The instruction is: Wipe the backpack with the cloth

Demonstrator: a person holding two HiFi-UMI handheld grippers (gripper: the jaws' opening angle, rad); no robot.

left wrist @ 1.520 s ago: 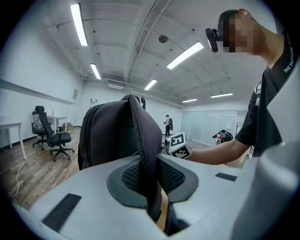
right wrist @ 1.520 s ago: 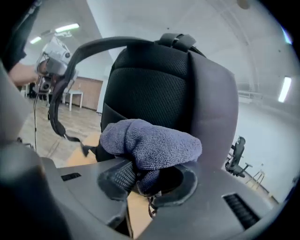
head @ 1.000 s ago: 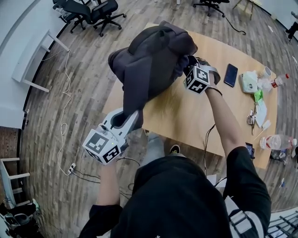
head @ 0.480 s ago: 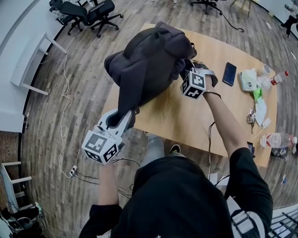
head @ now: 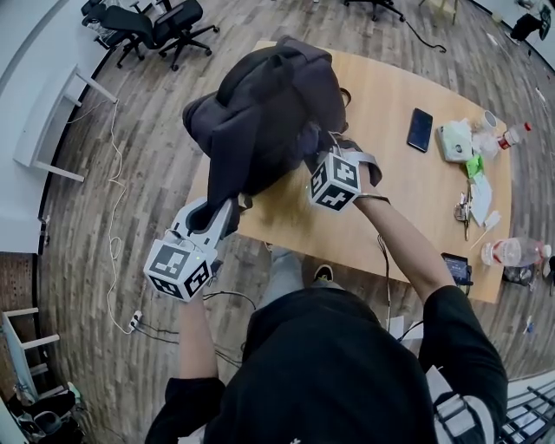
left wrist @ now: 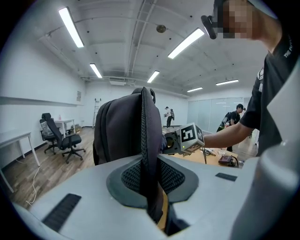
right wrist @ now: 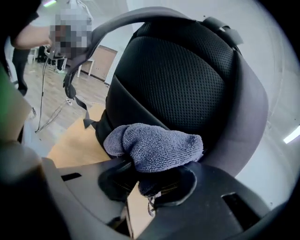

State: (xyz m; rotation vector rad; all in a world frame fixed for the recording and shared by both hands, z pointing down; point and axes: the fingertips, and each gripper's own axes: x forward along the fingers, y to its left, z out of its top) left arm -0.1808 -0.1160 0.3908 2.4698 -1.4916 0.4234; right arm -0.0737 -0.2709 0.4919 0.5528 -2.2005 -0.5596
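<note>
A dark grey backpack [head: 264,104] stands tilted on the left end of the wooden table [head: 408,199]. My left gripper [head: 214,221] is shut on one of its shoulder straps [left wrist: 149,154], pulling the strap out past the table's near-left corner. My right gripper [head: 319,165] is shut on a bunched grey-blue cloth [right wrist: 152,145]. The cloth presses against the mesh back panel [right wrist: 183,89] of the backpack, low on its right side. In the left gripper view the right gripper [left wrist: 169,143] shows just beyond the backpack [left wrist: 119,129].
A phone [head: 419,129], a tissue pack [head: 454,141], bottles [head: 513,257], keys [head: 463,211] and papers lie at the table's right end. Office chairs [head: 143,26] stand on the wood floor far left. A cable [head: 113,251] trails over the floor at left.
My right gripper has slid with the cloth down and left across the backpack. The backpack and left gripper have shifted a little to the left.
</note>
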